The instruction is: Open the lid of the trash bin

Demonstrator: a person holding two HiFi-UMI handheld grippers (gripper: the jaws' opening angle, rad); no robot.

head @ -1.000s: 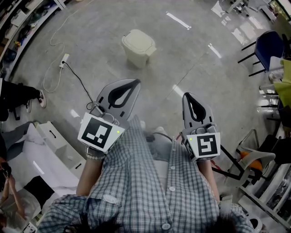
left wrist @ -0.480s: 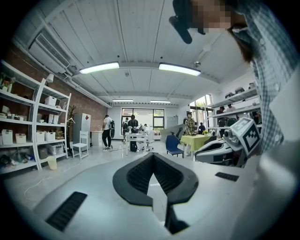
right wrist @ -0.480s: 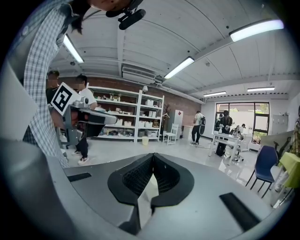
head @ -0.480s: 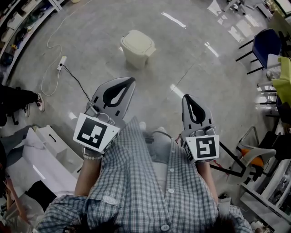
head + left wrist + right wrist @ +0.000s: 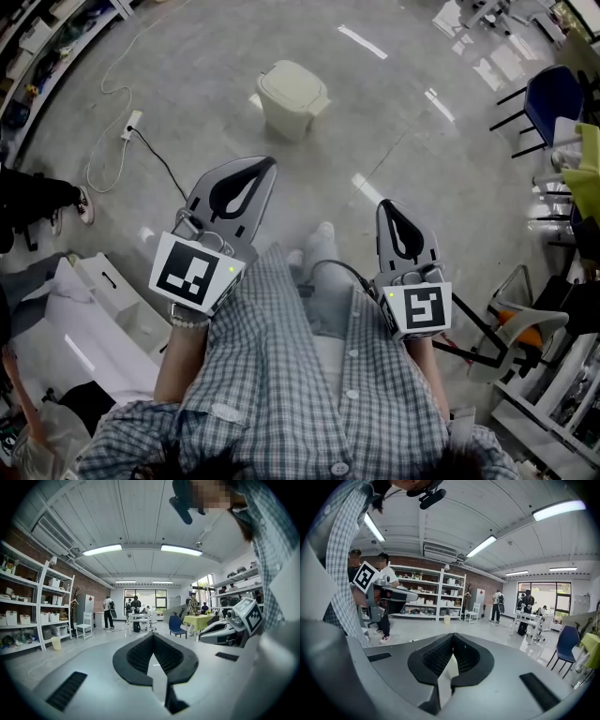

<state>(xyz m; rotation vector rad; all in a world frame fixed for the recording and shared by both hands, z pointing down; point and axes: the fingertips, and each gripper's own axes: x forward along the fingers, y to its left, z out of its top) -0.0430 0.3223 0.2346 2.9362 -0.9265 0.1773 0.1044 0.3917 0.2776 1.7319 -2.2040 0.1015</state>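
Nearest you, both grippers were held close in front of your shirt. The left gripper had its jaws brought together at the tips with nothing between them; the left gripper view showed only floor through the slot behind the tips. The right gripper was in the same condition: jaws together, nothing held. Neither gripper touched anything. One shoe showed between the two grippers on the floor. Beyond the left gripper, and well apart from it, the bin stood upright on the floor, with a cable running past on its left. Its lid lay flat on the rim, fully down. Judged from this, no part of the task was done: the approach to the bin, the contact with the lid and the lift all remained. Neither gripper view showed the bin.
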